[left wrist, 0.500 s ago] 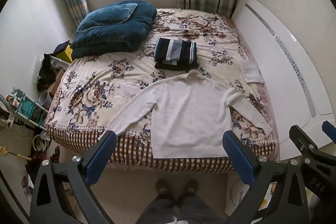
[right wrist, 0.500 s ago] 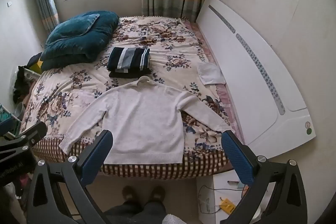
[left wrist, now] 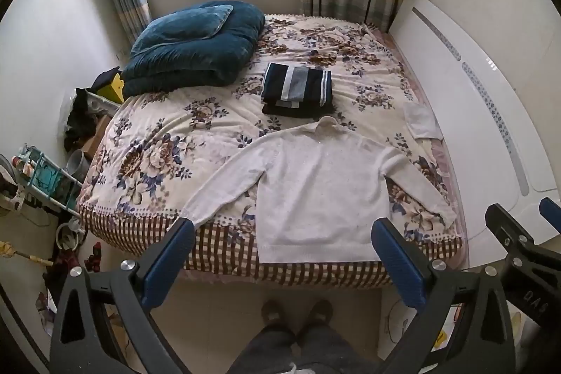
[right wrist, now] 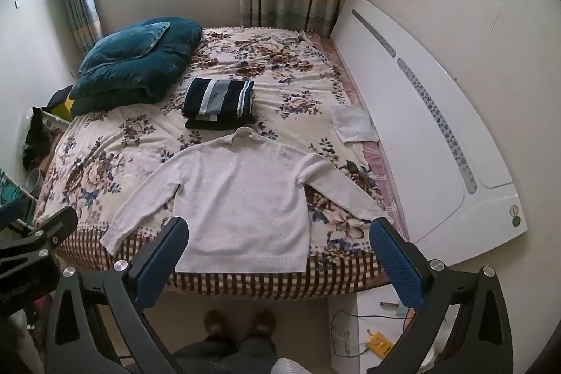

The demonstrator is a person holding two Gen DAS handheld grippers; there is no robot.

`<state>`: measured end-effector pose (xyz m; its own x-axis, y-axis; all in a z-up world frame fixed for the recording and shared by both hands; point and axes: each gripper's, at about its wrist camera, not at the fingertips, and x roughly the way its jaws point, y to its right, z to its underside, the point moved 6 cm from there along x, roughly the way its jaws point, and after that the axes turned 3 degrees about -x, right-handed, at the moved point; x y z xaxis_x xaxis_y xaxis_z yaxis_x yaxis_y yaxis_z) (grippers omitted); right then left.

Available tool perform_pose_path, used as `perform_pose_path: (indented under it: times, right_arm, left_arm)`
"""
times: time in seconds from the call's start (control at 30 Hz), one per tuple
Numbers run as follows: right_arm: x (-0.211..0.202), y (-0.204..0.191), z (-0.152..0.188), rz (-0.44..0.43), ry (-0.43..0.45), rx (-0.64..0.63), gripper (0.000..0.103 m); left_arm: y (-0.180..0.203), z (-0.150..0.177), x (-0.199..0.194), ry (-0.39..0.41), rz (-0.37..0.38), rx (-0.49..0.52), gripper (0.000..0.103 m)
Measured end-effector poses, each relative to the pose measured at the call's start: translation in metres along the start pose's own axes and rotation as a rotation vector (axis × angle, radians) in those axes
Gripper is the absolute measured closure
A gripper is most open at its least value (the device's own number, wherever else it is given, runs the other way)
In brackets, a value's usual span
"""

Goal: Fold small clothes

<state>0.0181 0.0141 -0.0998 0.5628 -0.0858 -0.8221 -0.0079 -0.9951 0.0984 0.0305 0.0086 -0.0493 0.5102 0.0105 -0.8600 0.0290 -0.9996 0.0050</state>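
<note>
White sweater (left wrist: 322,195) flat on bed (left wrist: 217,128), left hand-held gripper (left wrist: 284,260) spread, right hand-held gripper (right wrist: 278,256) spread, both bodies cropped

The left gripper (left wrist: 284,255) and the right gripper (right wrist: 280,255) hang side by side, jaws spread wide, gripping nothing; the person's feet (left wrist: 296,312) stand below.

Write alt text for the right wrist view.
A white sweater lies flat, sleeves spread, on a floral bedspread, a folded dark striped stack beyond its collar. The open right gripper hovers over the near bed edge, holding nothing.
</note>
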Motion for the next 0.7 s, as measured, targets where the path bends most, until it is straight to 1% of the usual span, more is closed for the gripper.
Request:
perform_pose_path:
  times: [0.27, 0.3, 0.33, 0.6, 0.63, 0.7]
  right_arm:
    - [-0.008, -0.013, -0.002, -0.002, 0.006, -0.005, 0.000]
    - [-0.009, -0.013, -0.002, -0.003, 0.008, -0.006, 0.000]
    - [-0.008, -0.013, 0.001, -0.005, 0.009, -0.007, 0.000]
    - [-0.008, -0.015, 0.001, -0.004, 0.012, -0.008, 0.000]
    - [-0.008, -0.014, 0.001, -0.006, 0.012, -0.007, 0.000]
    - [-0.016, -0.012, -0.007, -0.007, 0.013, -0.011, 0.000]
  left_arm:
    - [-0.006, 0.003, 0.000, 0.009, 0.004, -0.003, 0.000]
    - [-0.001, 0.005, 0.000, 0.007, 0.003, -0.001, 0.000]
    - [-0.001, 0.005, 0.000, 0.006, 0.001, -0.002, 0.000]
    - [-0.002, 0.003, -0.002, 0.012, 0.003, -0.001, 0.000]
    - [0.000, -0.001, -0.005, 0.011, 0.002, -0.003, 0.000]
    - [0.000, -0.003, -0.006, 0.015, 0.002, -0.003, 0.000]
